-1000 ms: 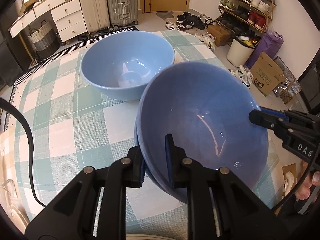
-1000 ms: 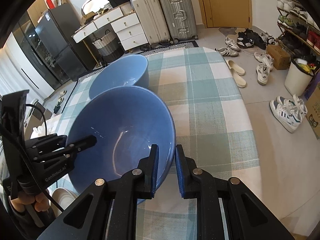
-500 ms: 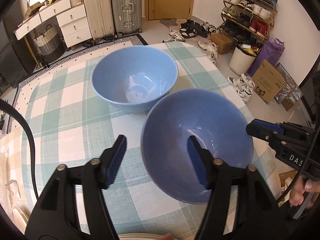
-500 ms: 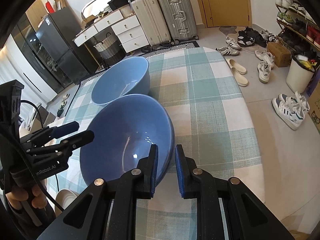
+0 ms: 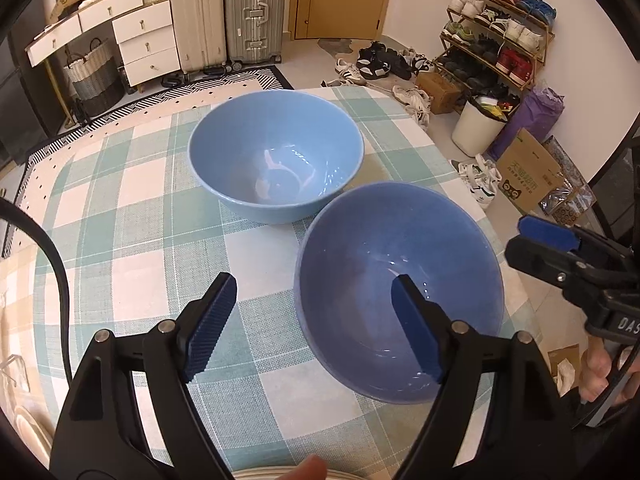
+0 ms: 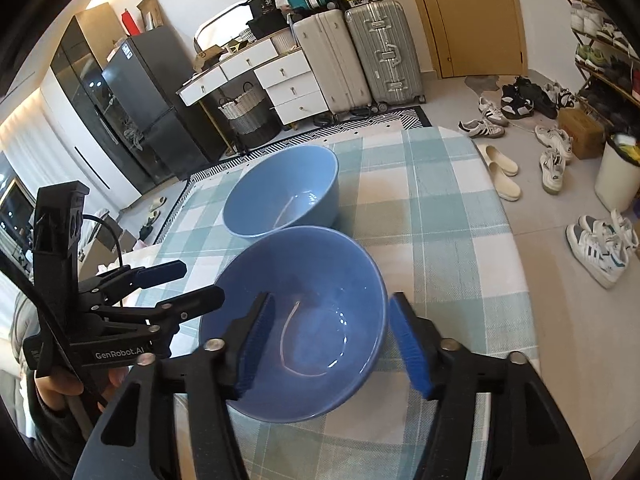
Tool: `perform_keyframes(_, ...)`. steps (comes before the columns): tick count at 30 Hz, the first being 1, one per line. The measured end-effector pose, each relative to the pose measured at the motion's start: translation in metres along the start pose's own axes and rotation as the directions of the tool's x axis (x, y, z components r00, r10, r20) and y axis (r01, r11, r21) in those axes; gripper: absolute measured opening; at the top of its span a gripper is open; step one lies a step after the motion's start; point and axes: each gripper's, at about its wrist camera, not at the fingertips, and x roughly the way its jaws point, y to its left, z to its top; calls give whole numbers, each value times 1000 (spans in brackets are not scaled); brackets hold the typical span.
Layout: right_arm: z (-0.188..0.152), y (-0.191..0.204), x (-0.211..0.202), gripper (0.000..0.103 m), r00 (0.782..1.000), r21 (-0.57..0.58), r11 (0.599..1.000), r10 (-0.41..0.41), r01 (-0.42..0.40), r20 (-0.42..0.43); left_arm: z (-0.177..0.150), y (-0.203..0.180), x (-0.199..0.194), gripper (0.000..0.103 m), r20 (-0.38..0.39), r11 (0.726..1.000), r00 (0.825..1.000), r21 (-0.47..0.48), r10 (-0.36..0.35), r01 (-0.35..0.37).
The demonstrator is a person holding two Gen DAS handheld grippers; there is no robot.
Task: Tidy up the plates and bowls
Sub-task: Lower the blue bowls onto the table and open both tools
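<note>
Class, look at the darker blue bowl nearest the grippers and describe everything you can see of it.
The nearer bowl is a deep, round, glossy bowl, ceramic by its look, darker blue than the far bowl. It is empty and stands upright on the checked tablecloth, beside the far bowl; contact between them cannot be told. Both the left gripper and the right gripper are open, straddling its rim without clamping it.

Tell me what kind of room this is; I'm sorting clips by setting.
Probably a lived-in home, a dining spot near the entry: a table with a checked tablecloth, suitcases by a door, and a loaded shoe rack.
</note>
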Motion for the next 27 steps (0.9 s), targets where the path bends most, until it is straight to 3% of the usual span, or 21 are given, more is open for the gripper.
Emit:
perform_keyframes(5,5,1,-2,87,1000,-11,1000,2,-2,13,2,3,1,82,5,1000,1000,19,-2,2)
perform_keyframes(9,12,4,2,87,1000,-25,999,-25,25,6,4,4,2,85,7,1000,1000,20,1,-1)
perform_keyframes(11,14,6,4,87,1000,-29,999,-26,26,4,5,6,0,100,12,1000,1000,15,1,-2)
perform_keyframes(27,35,14,12,89,999,-67,997,-31,33,28,19,28,-8,101,41,999,999,-45,2,0)
